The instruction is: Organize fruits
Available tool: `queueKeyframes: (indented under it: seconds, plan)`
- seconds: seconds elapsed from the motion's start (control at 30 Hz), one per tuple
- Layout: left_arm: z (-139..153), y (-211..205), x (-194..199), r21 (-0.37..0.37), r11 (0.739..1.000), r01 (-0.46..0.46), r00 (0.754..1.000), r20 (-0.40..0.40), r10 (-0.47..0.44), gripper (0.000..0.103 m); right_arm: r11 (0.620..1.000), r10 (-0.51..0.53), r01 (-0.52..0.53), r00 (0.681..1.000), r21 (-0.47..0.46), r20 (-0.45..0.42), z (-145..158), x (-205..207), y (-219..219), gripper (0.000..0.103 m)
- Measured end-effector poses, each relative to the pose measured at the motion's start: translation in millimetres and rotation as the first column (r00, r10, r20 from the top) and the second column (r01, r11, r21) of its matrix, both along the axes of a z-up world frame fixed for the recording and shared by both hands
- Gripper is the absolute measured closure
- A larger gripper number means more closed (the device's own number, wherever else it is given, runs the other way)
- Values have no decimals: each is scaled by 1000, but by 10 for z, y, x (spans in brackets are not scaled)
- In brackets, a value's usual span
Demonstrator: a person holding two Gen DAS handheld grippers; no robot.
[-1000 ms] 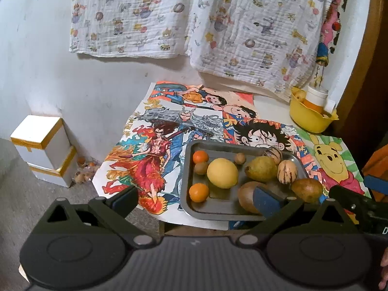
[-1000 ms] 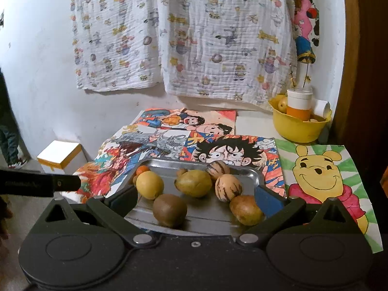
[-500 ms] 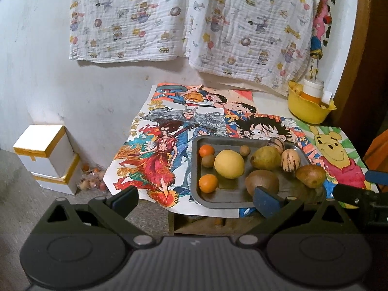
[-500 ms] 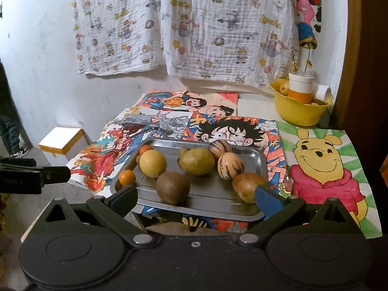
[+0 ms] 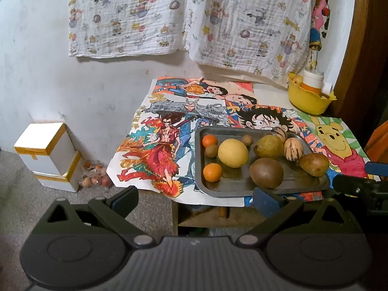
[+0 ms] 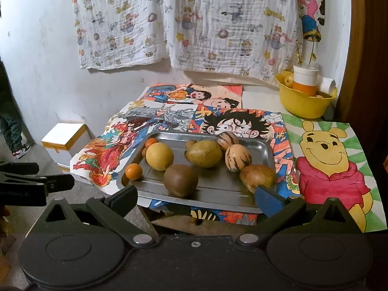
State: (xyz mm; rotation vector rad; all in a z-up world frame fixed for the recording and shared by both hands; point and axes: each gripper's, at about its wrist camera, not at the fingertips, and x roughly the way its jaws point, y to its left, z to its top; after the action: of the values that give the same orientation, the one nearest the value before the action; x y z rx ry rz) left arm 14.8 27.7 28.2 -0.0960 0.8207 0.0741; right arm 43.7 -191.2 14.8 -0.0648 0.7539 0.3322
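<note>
A metal tray lies on a small table covered with cartoon drawings. It holds several fruits: a yellow round fruit, a brown round fruit, two small oranges, two striped melons and pears. My left gripper is open and empty, held back from the table's front left. My right gripper is open and empty, just short of the tray's near edge.
A yellow bowl with a white and orange cup stands at the table's back right, next to a wooden panel. White boxes are stacked on the floor at the left. Patterned cloth hangs on the wall behind.
Both grippers have drawn back from the table, so the tray and fruits look farther away. Nothing on the tray has moved and both stay open.
</note>
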Motion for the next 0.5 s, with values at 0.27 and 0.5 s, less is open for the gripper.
queueKeyframes:
  seconds: [0.27, 0.5]
  plan:
    - [-61, -1, -10, -2, 1000, 20, 1000, -20, -20, 1, 1000, -15, 15, 1000, 0, -25, -39, -8, -7, 1]
    - [-65, -14, 1, 11, 999, 37, 999, -20, -36, 1, 999, -33, 34, 998, 18, -54, -80, -2, -56, 1]
